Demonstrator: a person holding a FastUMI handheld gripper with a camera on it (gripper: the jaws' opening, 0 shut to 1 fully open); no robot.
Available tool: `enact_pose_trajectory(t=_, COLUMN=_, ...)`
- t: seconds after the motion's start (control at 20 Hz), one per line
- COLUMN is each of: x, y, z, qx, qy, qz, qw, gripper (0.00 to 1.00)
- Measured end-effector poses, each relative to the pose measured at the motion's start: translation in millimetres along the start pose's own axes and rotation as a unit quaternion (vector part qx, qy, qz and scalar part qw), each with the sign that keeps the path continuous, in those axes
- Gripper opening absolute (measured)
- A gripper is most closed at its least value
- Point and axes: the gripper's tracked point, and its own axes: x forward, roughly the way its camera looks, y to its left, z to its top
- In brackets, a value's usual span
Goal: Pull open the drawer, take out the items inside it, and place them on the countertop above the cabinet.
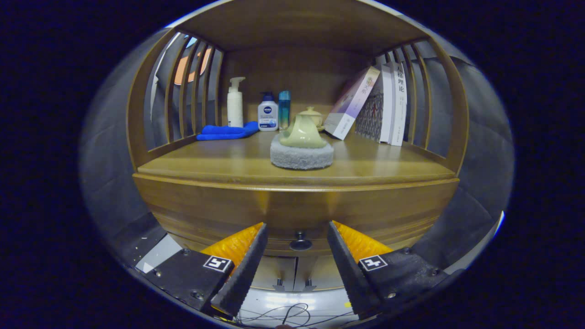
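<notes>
The gripper point(297, 230) is spread wide and holds nothing, its two fingers flanking the small dark knob point(300, 241) on the front of the drawer point(297, 214), which sits shut just under the countertop point(219, 162) of the wooden cabinet point(151, 196). The knob lies between the fingers and, by the look of it, a little ahead of their tips — so the step in hand is the approach and grasp for the pull. To do it well, I would keep the fingers level with the knob and centred on it, ease forward until the tips pass either side of its stem, then close firmly behind the head before drawing straight back along the drawer's travel; any sideways or upward drag risks the knob slipping out or the drawer binding. What the drawer holds is hidden while it is closed. The countertop already carries things: a pale teapot point(303, 130) on a grey round pad point(301, 156) near the middle front, a blue cloth point(227, 132) and three bottles point(268, 114) toward the back left corner, leaning books point(379, 107) at the back right — the bare front edge either side of the pad looks the likeliest landing place.
</notes>
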Motion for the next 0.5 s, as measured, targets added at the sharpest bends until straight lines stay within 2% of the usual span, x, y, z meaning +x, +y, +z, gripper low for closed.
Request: enact_pose_trajectory(t=0.5, x=-68, y=-33, z=44, qx=0.005, qy=-0.030, qz=0.019, qw=0.999, gripper=0.87)
